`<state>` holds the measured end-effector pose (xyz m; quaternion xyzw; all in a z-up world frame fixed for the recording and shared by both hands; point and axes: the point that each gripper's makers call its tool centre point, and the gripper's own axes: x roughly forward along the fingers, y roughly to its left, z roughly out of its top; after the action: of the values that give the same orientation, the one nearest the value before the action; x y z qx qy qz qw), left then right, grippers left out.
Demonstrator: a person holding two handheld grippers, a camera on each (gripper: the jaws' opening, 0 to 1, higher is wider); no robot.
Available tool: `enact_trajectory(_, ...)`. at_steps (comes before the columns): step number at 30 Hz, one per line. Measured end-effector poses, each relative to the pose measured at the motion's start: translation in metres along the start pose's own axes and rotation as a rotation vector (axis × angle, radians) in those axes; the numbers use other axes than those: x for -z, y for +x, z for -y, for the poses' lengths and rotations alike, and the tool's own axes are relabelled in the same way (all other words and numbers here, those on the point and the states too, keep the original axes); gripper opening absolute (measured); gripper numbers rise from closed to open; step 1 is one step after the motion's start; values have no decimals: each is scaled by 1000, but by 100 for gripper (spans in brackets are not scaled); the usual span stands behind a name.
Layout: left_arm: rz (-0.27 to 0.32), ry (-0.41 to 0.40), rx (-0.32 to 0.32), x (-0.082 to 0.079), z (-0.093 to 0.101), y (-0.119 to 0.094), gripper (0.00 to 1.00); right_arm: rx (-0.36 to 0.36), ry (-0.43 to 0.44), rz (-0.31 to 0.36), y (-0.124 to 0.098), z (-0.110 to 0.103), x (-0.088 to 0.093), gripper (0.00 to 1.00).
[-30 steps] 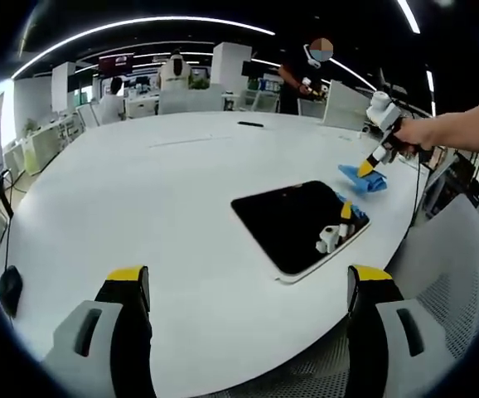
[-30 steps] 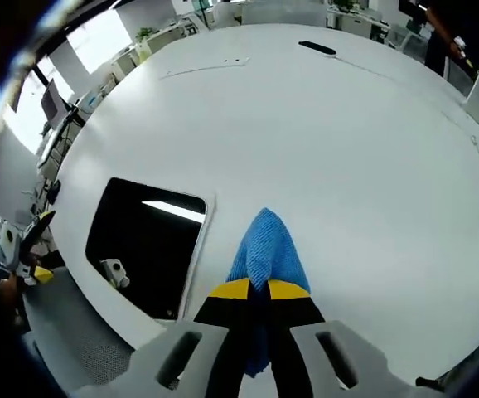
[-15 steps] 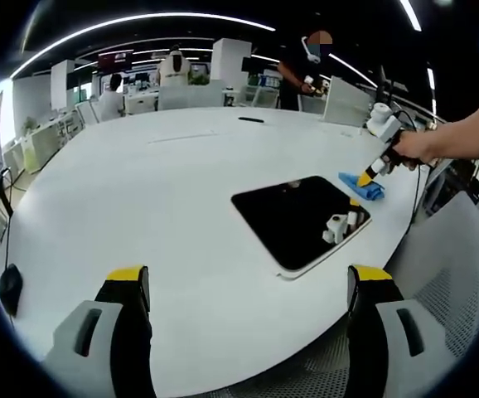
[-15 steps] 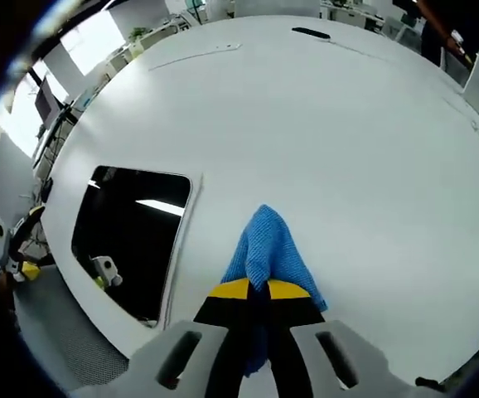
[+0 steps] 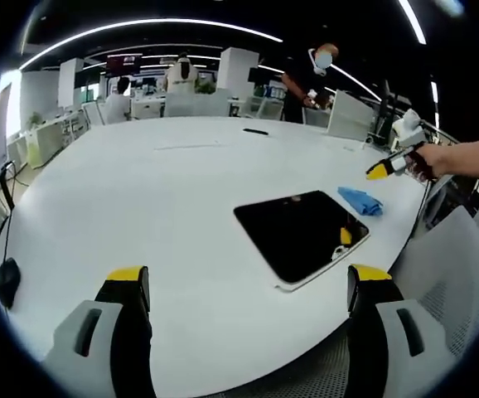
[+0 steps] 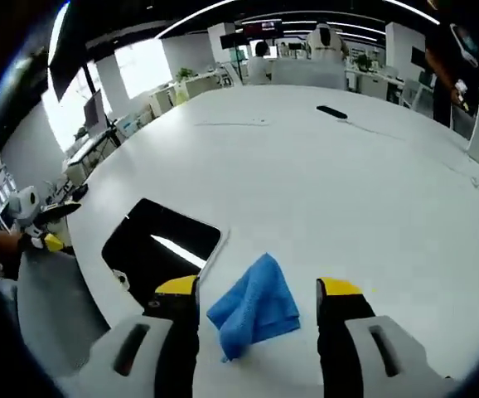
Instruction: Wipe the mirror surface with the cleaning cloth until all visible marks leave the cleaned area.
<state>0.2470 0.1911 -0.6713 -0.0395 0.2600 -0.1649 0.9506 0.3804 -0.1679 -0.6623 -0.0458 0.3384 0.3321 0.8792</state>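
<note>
The mirror (image 5: 299, 233) is lying flat near the tabletop (image 5: 140, 199) edge closest to the person, its dark face reflecting ceiling lights; any marks on it are too small to judge.

Change since half a second ago: the right claw (image 6: 258, 288) was clenched on the blue cloth (image 6: 254, 308); now its jaws are standing apart and the cloth is sitting crumpled on the tabletop between them, just beside the mirror's far short edge. In the left claw's view the right claw (image 5: 379, 171) is hanging above the cloth (image 5: 360, 200), lifted clear and apart from it, held by the person's hand (image 5: 426, 159).

Reading: the cloth is being parked off the mirror, so wiping is either finished or paused. I cannot confirm a clean surface from these views.

The left claw (image 5: 244, 283) is released, jaws wide, holding nothing, hovering at the near tabletop edge, well apart from the mirror.

Containers: none on the tabletop near the mirror. A small dark flat object (image 6: 331, 111) is lying well beyond the mirror toward the far side.
</note>
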Motion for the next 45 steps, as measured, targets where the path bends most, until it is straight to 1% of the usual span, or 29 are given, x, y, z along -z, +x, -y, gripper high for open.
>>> enact_trajectory(1, 5, 1, -1, -1, 0, 0, 99, 5, -5, 46, -8, 1, 1, 71)
enact_trajectory(3, 11, 3, -5, -3, 1, -2, 99, 27, -4, 64, -17, 5, 10, 84)
enact_trajectory(4, 14, 1, -5, -4, 1, -3, 99, 28, -9, 75, -24, 5, 17, 87)
enact_trajectory(5, 17, 2, -6, -5, 1, -3, 99, 39, -13, 95, -28, 7, 19, 89)
enact_trajectory(6, 12, 9, -9, -4, 1, -3, 99, 70, -46, 139, -35, 12, 19, 91)
enact_trajectory(7, 5, 20, -13, -3, 0, -4, 99, 95, -100, 167, -40, 16, 18, 94)
enact_trajectory(8, 2, 29, -14, -3, 1, -4, 99, 118, -103, 157, -44, 21, 26, 98)
enact_trajectory(9, 2, 33, -14, -3, 1, -4, 99, 94, -80, 139, -45, 18, 34, 98)
enact_trajectory(10, 0, 35, -16, -3, 1, -4, 99, 86, -8, 99, -47, 18, 47, 98)
enact_trajectory(11, 1, 39, -23, -3, -1, -5, 99, 83, 34, 81, -47, 20, 54, 98)
enact_trajectory(12, 12, 42, -35, -5, -3, -6, 99, 76, 37, 83, -50, 21, 59, 98)
enact_trajectory(15, 23, 29, -31, -8, -2, -8, 99, 83, 12, 109, -59, 18, 59, 98)
enact_trajectory(17, 21, 36, -30, -8, -1, -8, 99, 87, 20, 113, -62, 18, 62, 98)
enact_trajectory(19, 34, 40, -37, -11, -1, -9, 99, 89, 28, 103, -62, 17, 66, 98)
enact_trajectory(27, 26, 25, -32, -9, -1, -7, 99, 83, 15, 104, -62, 12, 66, 98)
enact_trajectory(29, 34, 26, -33, -10, -2, -7, 99, 81, 8, 97, -60, 11, 68, 98)
enact_trajectory(33, 32, 25, -37, -10, -2, -9, 99, 70, 40, 106, -60, 11, 67, 98)
enact_trajectory(38, 32, 22, -41, -10, -3, -9, 99, 67, 32, 109, -59, 10, 63, 98)
enact_trajectory(45, 23, 12, -52, -8, -5, -9, 99, 58, 35, 95, -56, 9, 69, 98)
